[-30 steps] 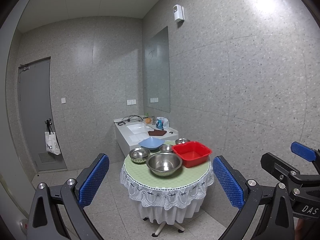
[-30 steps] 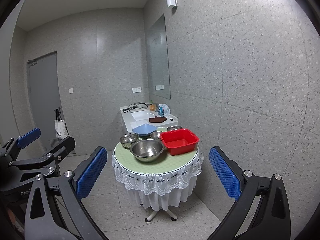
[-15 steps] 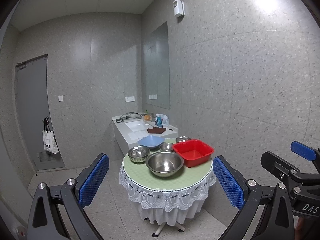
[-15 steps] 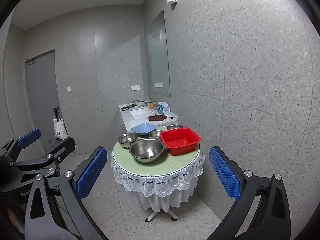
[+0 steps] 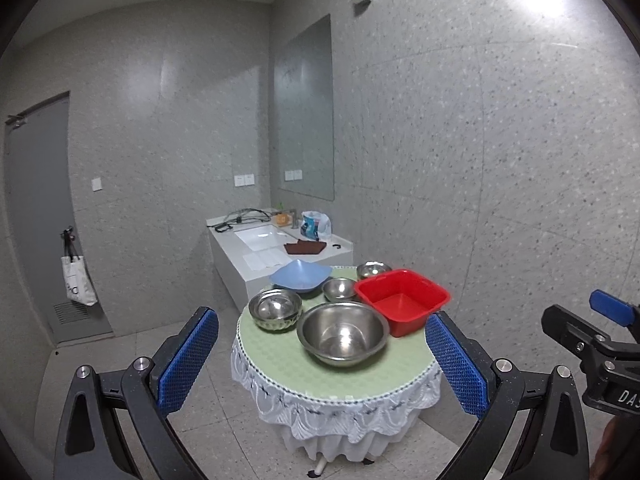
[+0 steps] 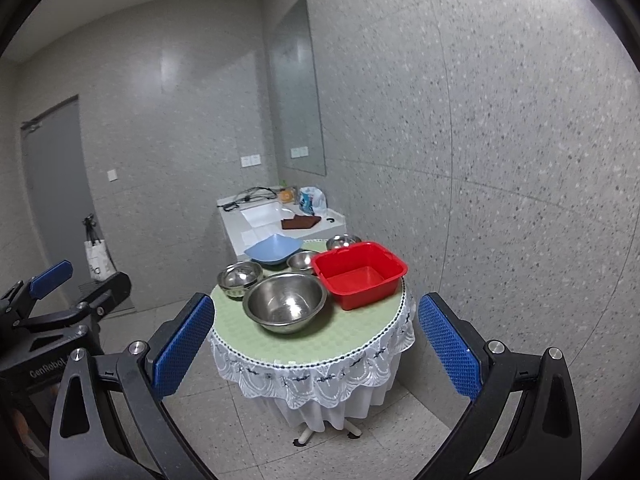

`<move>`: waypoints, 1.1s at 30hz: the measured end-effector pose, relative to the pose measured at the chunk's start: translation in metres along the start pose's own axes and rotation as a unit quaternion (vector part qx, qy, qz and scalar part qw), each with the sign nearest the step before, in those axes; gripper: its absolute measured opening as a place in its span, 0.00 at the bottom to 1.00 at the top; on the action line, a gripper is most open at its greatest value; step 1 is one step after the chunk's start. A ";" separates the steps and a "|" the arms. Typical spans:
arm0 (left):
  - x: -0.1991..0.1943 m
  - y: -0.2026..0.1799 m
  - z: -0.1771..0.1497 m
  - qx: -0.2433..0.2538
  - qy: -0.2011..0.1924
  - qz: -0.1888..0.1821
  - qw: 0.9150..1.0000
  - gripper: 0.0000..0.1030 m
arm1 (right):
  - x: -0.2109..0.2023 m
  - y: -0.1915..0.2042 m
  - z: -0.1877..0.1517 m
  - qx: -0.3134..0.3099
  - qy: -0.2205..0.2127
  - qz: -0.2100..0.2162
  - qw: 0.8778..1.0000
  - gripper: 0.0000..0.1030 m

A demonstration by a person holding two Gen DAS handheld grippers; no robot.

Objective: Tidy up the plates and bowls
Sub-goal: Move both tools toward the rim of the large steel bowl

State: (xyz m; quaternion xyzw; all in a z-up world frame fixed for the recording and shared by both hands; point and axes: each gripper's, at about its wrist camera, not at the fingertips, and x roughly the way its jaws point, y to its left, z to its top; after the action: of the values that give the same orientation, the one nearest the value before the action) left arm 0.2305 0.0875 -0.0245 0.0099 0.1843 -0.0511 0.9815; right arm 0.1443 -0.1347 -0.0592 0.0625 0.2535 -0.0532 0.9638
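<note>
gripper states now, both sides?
left gripper: open, holding nothing, short of the round table.
right gripper: open, holding nothing.

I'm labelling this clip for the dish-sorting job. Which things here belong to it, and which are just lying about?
Job: large steel bowl, stacked steel bowls, two small steel bowls, blue dish, red tub, left gripper and right gripper, both open.

Lying about: brown cloth, plastic bag, tote bag.
</note>
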 end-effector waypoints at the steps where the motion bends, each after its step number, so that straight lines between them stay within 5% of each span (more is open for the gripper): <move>1: 0.014 0.008 0.005 0.001 0.007 -0.003 1.000 0.99 | 0.012 0.003 0.001 0.006 0.006 -0.007 1.000 1.00; 14: 0.229 0.089 0.030 -0.006 0.119 -0.060 0.991 0.99 | 0.165 0.016 -0.020 0.050 0.096 -0.035 0.994 1.00; 23: 0.407 0.107 0.022 0.004 0.218 -0.058 0.974 0.97 | 0.310 -0.006 -0.065 0.096 0.185 -0.031 0.978 1.00; 33: 0.567 0.091 0.006 0.037 0.329 -0.091 0.939 0.44 | 0.420 -0.038 -0.103 0.165 0.297 -0.021 0.940 0.59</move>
State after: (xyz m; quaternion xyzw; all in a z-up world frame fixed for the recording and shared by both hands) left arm 0.7673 0.1231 -0.2248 0.0456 0.4953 -0.1408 0.8561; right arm 0.4534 -0.1872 -0.3602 0.2277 0.5176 -0.0938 0.8194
